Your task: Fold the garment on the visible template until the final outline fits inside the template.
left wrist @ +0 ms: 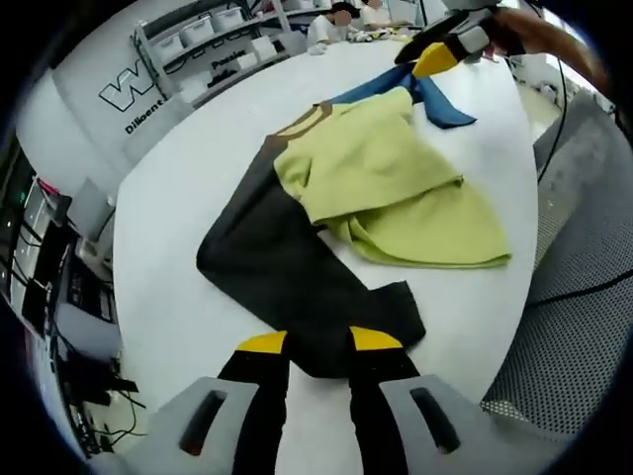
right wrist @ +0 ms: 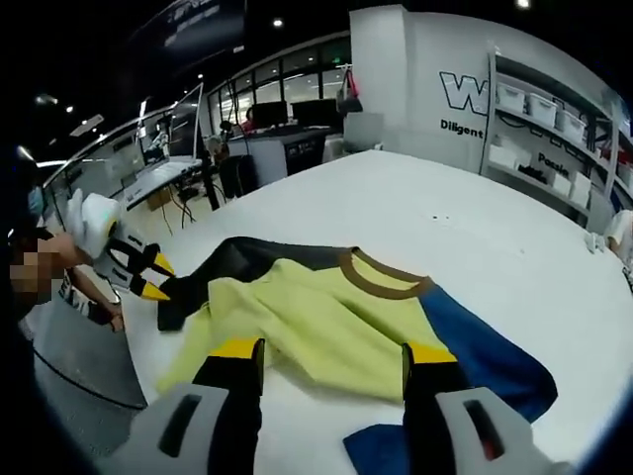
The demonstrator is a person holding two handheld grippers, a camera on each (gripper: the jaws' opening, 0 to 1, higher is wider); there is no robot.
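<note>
I find the garment (left wrist: 376, 188) loosely bunched, folding barely begun, no template apparently discernible on the table (left wrist: 188, 198); left gripper (left wrist: 318, 341) and right gripper (right wrist: 331, 354) both spread, empty

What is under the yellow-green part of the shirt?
The yellow-green part lies folded over the shirt's dark sleeve and blue sleeve, on the white table. Anything beneath it is covered.

Yellow-green garment (left wrist: 396, 188) with brown collar, one black sleeve and one blue sleeve, crumpled and partly folded over itself. Black sleeve end lying between left gripper (left wrist: 318, 343) tips; blue sleeve under right gripper (right wrist: 334, 353).
</note>
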